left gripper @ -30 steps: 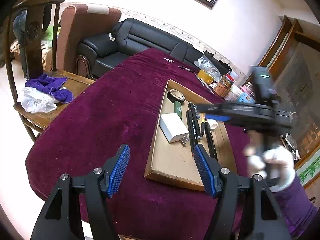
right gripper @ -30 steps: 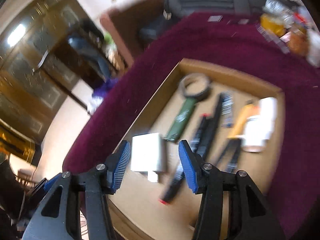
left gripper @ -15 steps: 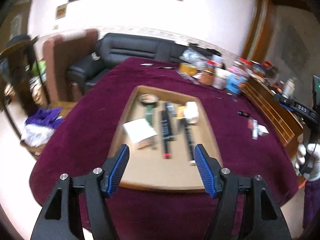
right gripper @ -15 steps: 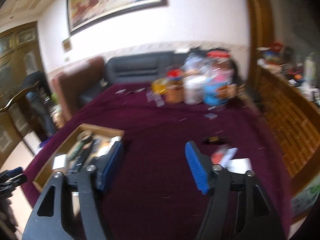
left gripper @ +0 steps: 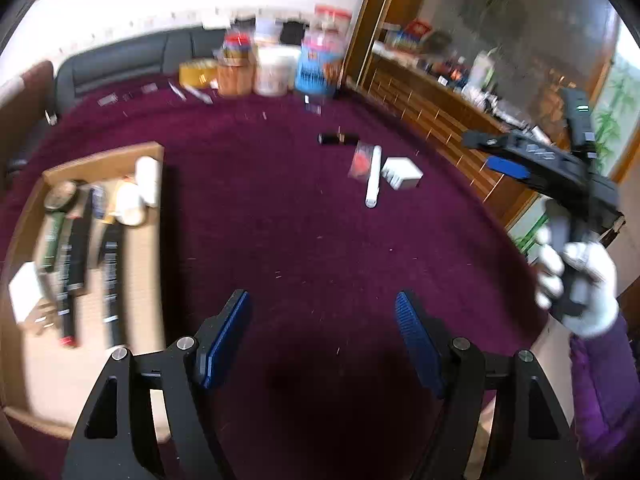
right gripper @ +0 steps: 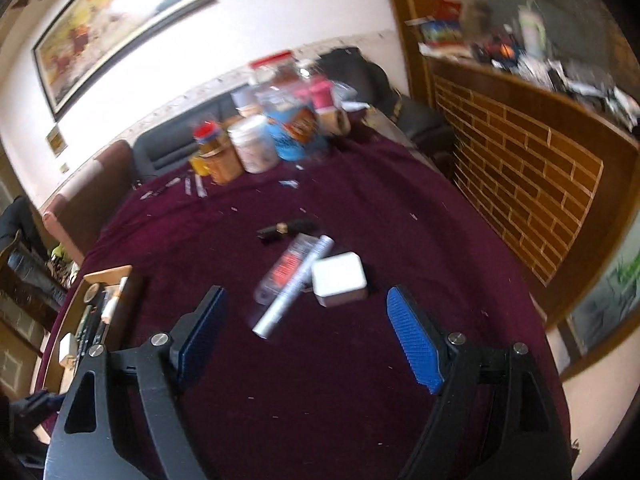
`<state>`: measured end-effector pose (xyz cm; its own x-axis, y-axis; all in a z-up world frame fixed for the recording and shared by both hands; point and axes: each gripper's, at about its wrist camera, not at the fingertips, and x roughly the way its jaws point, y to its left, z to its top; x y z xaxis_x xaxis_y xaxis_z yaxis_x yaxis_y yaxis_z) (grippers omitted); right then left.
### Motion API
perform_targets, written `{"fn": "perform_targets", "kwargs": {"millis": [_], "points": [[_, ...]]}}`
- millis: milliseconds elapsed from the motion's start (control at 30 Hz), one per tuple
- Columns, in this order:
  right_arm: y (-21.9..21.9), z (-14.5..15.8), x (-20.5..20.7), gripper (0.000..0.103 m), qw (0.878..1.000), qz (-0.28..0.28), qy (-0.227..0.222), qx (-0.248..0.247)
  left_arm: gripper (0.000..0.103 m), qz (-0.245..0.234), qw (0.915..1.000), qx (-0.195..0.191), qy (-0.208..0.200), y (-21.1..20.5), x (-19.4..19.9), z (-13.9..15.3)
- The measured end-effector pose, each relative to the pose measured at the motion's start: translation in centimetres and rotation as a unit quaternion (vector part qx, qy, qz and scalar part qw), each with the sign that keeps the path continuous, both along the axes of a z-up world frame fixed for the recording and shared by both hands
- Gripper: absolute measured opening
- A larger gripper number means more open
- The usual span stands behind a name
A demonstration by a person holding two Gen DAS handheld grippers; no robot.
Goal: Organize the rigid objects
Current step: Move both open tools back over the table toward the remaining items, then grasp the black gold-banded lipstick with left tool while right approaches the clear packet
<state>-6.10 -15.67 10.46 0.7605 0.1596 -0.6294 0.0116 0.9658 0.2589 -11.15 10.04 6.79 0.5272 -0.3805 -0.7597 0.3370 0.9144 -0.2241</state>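
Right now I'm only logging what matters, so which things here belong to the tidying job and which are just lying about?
Part of the job:
cardboard tray with pens and a charger already in it
white charger
silver pen
clear packet
small black tube

Just lying about:
jars and tubs
sofa
cluttered sideboard

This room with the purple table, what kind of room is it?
Probably a living room in a home: a black sofa behind the table, a framed painting on the wall, and a wooden cabinet beside it.
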Motion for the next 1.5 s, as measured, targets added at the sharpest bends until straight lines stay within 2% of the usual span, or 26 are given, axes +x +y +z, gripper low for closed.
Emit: {"fn": "perform_targets", "kwargs": {"millis": [67,133,233,367,400,433,567,667,767,900,1100,1167,1200,1233,1300,1367,1433,1467,1500], "points": [[-0.7,-0.7,0.3,0.081,1.000,-0.004,0.011,0.011,0.069,0.004,0.9997,0.003,0.023,-1.2,2.3,-1.7],[-1.3,-1.3,0.6,0.081,1.000,-0.007,0.021,0.017,0.069,0.024,0.9986,0.022,0.041,-2.0,4.2,-3.2],[-1.5,-1.7,1.3,0.081,0.999,-0.005,0.030,0.009,0.068,0.052,0.9965,0.034,0.056,-1.8,6.5,-5.1],[-0.7,-2.1,3.4,0.081,0.999,0.000,0.048,-0.008,0.069,0.072,0.9957,0.054,0.021,-1.5,6.8,-5.6],[-0.4,-2.3,4.2,0.081,0.998,0.004,0.055,-0.012,0.071,0.070,0.9958,0.059,0.009,-1.6,6.6,-5.8],[0.0,-2.6,5.1,0.081,0.998,0.010,0.063,-0.014,0.081,0.060,0.9965,0.057,0.011,-1.7,6.5,-5.8],[1.2,-3.9,9.0,0.081,0.995,0.016,0.098,-0.016,0.099,0.035,0.9980,0.049,0.021,-2.3,6.5,-5.9],[2.4,-4.4,12.3,0.081,0.992,0.014,0.116,-0.043,0.101,0.030,0.9966,0.073,0.022,-2.9,6.6,-6.2],[3.4,-4.8,15.2,0.081,0.989,0.011,0.134,-0.069,0.101,0.027,0.9918,0.123,0.022,-4.4,7.1,-6.7],[4.4,-5.6,18.8,0.080,0.986,0.008,0.156,-0.066,0.102,0.028,0.9917,0.124,0.021,-4.3,7.1,-6.9],[5.8,-6.8,23.1,0.062,0.981,0.000,0.175,-0.089,0.102,0.028,0.9916,0.124,0.021,-4.3,7.1,-6.8],[6.3,-7.8,24.0,0.046,0.977,0.005,0.194,-0.083,0.102,0.028,0.9916,0.124,0.021,-4.3,7.1,-6.8],[6.8,-8.3,24.0,0.045,0.976,0.014,0.204,-0.078,0.102,0.028,0.9916,0.124,0.021,-4.2,7.1,-6.8],[7.5,-8.1,23.5,0.044,0.976,0.025,0.196,-0.091,0.102,0.028,0.9916,0.124,0.021,-4.3,7.2,-6.8],[9.1,-8.0,22.3,0.043,0.972,0.082,0.208,-0.069,0.102,0.028,0.9916,0.125,0.021,-4.2,7.1,-6.8],[10.8,-8.1,19.9,0.043,0.958,0.162,0.236,-0.029,0.102,0.028,0.9916,0.125,0.021,-4.4,7.1,-6.8],[12.3,-8.1,17.3,0.043,0.938,0.232,0.256,-0.012,0.102,0.028,0.9916,0.125,0.021,-4.4,7.1,-6.8],[12.6,-7.8,15.8,0.043,0.933,0.254,0.256,-0.011,0.102,0.028,0.9916,0.125,0.021,-4.4,7.1,-6.8],[12.3,-7.2,14.1,0.043,0.934,0.262,0.241,-0.004,0.102,0.028,0.9916,0.125,0.021,-4.4,7.1,-6.8]]}}
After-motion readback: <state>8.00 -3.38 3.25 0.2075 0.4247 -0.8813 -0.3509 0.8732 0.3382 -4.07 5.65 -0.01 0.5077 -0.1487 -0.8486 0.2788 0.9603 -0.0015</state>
